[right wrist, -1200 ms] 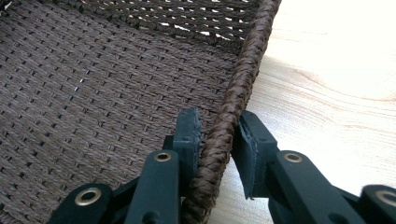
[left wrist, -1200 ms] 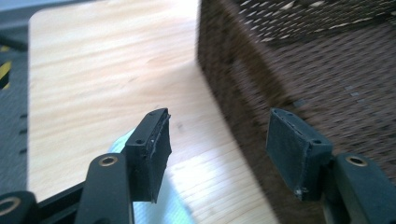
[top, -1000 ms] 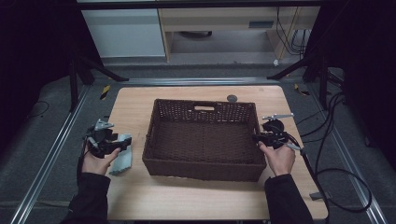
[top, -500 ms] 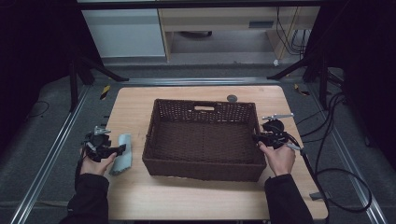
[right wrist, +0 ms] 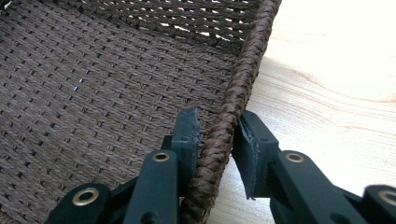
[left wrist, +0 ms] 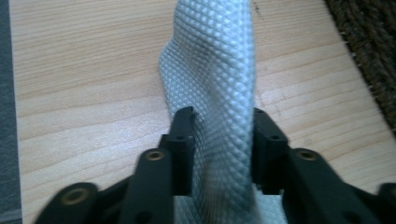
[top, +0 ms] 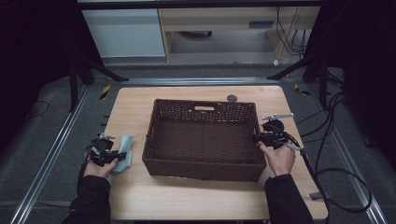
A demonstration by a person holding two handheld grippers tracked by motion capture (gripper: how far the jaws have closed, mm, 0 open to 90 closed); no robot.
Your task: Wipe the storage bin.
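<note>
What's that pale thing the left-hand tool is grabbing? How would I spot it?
Start at the big dark wicker basket in the middle of the wooden table. Just left of it, on the bare wood, lies a small light blue-grey cloth, with the left gripper closed on a raised fold of it. Its pale colour and quilted diamond texture set it apart from everything around it.

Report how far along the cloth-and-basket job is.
Done: the right tool clamps the wicker basket's right rim, steadying it. In hand: the left tool has just been closing its jaws on the light blue cloth, which bunches up between them on the wooden table left of the basket. Left, probably: lifting the cloth over and into the basket, which holds nothing yet.
</note>
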